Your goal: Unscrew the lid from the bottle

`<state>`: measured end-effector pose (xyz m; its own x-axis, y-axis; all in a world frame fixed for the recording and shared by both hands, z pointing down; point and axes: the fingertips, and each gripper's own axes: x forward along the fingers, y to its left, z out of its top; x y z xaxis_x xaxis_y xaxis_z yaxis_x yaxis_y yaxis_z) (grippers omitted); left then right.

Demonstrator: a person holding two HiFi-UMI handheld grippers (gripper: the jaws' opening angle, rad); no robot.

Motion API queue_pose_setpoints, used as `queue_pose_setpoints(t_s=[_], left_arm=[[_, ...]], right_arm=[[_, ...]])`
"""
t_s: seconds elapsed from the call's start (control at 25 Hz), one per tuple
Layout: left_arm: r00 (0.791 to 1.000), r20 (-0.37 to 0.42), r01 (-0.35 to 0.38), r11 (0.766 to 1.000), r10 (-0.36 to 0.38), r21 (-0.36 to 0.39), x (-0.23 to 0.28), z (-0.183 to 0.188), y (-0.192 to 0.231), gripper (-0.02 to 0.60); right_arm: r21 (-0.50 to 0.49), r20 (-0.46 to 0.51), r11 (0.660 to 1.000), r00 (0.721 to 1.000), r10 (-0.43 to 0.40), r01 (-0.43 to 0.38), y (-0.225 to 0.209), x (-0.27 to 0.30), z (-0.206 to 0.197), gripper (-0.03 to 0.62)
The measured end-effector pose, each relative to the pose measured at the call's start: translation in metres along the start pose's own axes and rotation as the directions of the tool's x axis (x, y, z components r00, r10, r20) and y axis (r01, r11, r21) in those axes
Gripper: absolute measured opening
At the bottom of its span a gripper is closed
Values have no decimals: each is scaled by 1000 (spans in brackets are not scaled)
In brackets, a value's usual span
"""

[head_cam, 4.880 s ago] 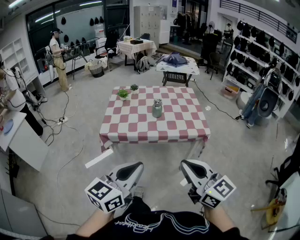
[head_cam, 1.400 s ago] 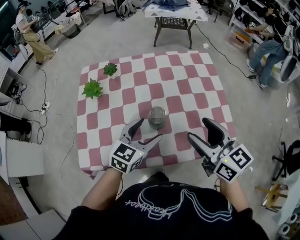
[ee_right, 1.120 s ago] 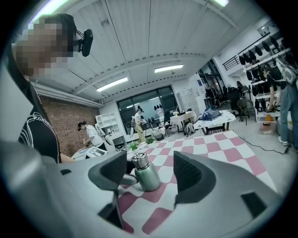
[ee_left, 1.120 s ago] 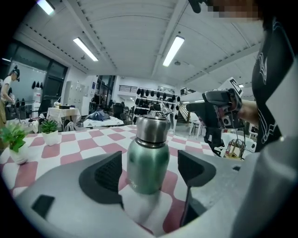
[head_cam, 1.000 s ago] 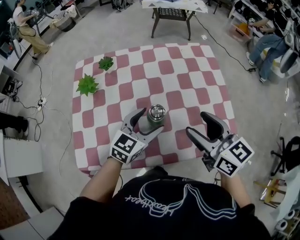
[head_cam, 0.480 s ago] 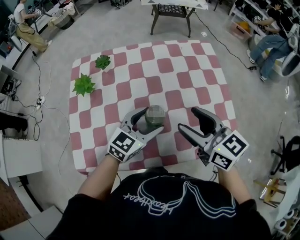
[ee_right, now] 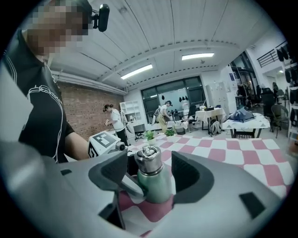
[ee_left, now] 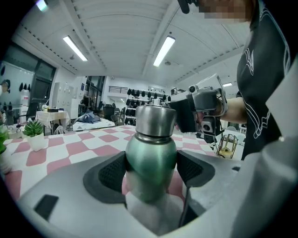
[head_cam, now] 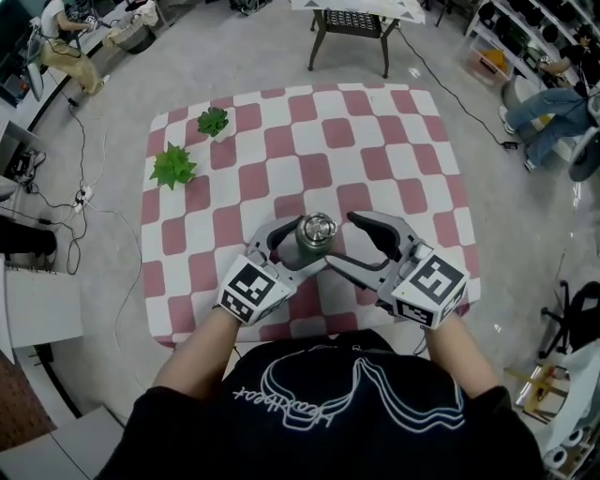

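A green metal bottle (head_cam: 314,242) with a silver lid (head_cam: 317,226) stands upright near the front edge of the checked table (head_cam: 375,150). My left gripper (head_cam: 298,247) is shut on the bottle's green body (ee_left: 151,153); both pads press its sides below the lid (ee_left: 155,120). From the right, my right gripper (head_cam: 345,241) reaches in at lid height. It is open, with its jaws on either side of the lid (ee_right: 148,160) and a gap on each side. The right gripper view shows the bottle body (ee_right: 157,188) below.
Two small potted plants (head_cam: 173,167) (head_cam: 213,121) stand at the table's far left. A dark metal table (head_cam: 354,21) is beyond the far edge. A person (head_cam: 66,37) stands at the upper left, another sits at the right (head_cam: 553,103). Cables (head_cam: 89,192) lie on the floor.
The right gripper has swung left from beside the bottle until its jaws flank the lid. The left gripper stays round the bottle's body. Earlier, the person walked up to the table.
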<state>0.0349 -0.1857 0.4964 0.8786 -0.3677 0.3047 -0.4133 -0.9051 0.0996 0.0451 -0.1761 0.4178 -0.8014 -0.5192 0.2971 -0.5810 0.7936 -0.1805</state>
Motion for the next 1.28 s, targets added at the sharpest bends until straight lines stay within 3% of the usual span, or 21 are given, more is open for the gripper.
queue_pose_setpoints(t_s=[0.4, 0.56, 0.92, 1.28], left_arm=[[1000, -28, -10, 1000, 10, -2, 1, -1, 2, 347], [999, -33, -18, 1000, 18, -4, 1, -1, 2, 347], [999, -47, -9, 1000, 9, -2, 1, -1, 1, 347], [996, -37, 88, 996, -87, 28, 1, -1, 2, 347]], right_arm=[[-62, -28, 998, 1000, 1, -3, 7, 39, -8, 279], [-55, -19, 998, 999, -27, 26, 3, 43, -9, 258], [-60, 0, 998, 1000, 4, -4, 3, 40, -9, 256], [-75, -13, 997, 999, 32, -33, 2, 39, -10, 253]])
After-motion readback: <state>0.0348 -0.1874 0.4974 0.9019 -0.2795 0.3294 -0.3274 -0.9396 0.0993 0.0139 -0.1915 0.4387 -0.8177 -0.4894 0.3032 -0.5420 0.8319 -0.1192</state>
